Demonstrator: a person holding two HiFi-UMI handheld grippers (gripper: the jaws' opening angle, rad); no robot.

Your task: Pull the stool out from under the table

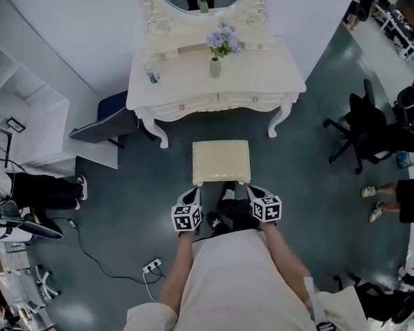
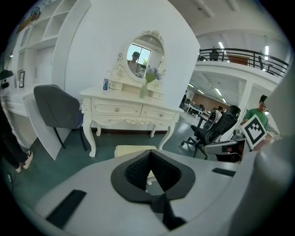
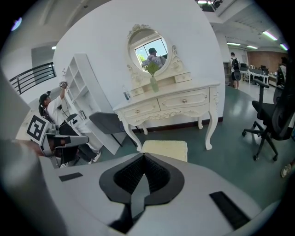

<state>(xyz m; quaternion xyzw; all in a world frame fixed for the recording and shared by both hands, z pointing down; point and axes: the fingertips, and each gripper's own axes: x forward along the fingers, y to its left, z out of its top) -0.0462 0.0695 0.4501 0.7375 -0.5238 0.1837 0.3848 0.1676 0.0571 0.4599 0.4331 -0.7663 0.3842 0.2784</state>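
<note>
The cream, square-topped stool (image 1: pixel 221 162) stands on the dark floor in front of the white dressing table (image 1: pixel 183 79), clear of its legs. My left gripper (image 1: pixel 196 190) is at the stool's near left corner and my right gripper (image 1: pixel 247 188) at its near right corner. In the left gripper view the jaws (image 2: pixel 150 151) are shut tip to tip, with the stool (image 2: pixel 131 150) just beyond them. The right gripper view shows the same: jaws (image 3: pixel 144 155) shut, stool (image 3: pixel 168 148) lying past the tips. I see no part of the stool between either pair of pads.
A vase of flowers (image 1: pixel 216 63) stands on the table. A grey chair (image 1: pixel 103 124) sits left of the table by white shelves (image 1: pixel 33 108). A black office chair (image 1: pixel 361 126) stands at the right. A power strip (image 1: pixel 152 265) and cable lie on the floor. A person's legs (image 1: pixel 43 189) are at left.
</note>
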